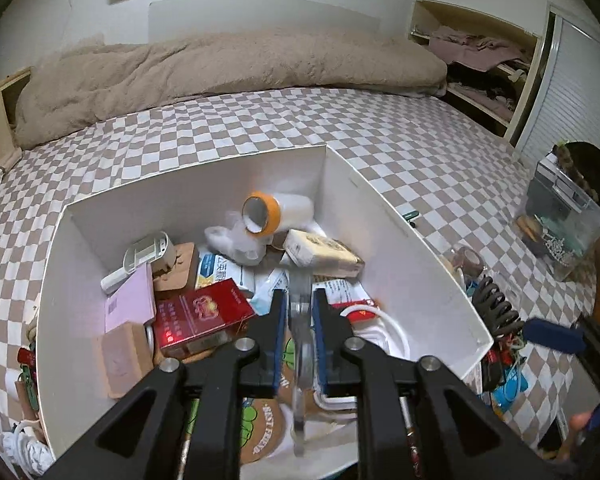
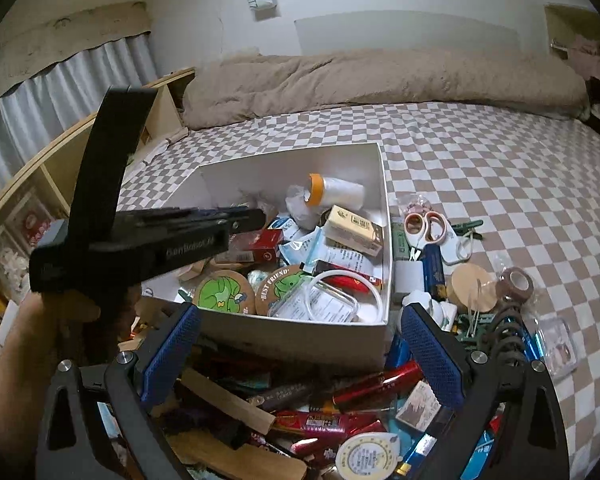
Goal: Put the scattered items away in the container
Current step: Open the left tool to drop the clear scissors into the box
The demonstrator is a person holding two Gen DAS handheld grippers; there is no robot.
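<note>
A white box (image 1: pixel 428 264) stands on the checkered bed, also in the right wrist view (image 2: pixel 300 336). It holds several items: an orange-rimmed roll (image 1: pixel 260 212), a red carton (image 1: pixel 200 316), frog coasters (image 2: pixel 220 292). My left gripper (image 1: pixel 300 308) is over the box, shut on a thin clear plastic piece (image 1: pixel 302 344) held edge-on. The left gripper also shows from the side in the right wrist view (image 2: pixel 236 220). My right gripper (image 2: pixel 300 340) is open and empty, low in front of the box's near wall, above a pile of scattered items (image 2: pixel 320 420).
Scissors (image 2: pixel 424 228), a blue lighter (image 2: pixel 434 270), a wooden disc (image 2: pixel 474 286) and a brown tape roll (image 2: pixel 516 284) lie right of the box. A beige blanket (image 2: pixel 380 76) lies at the bed's far side. A clear bin (image 1: pixel 560 220) stands at the right.
</note>
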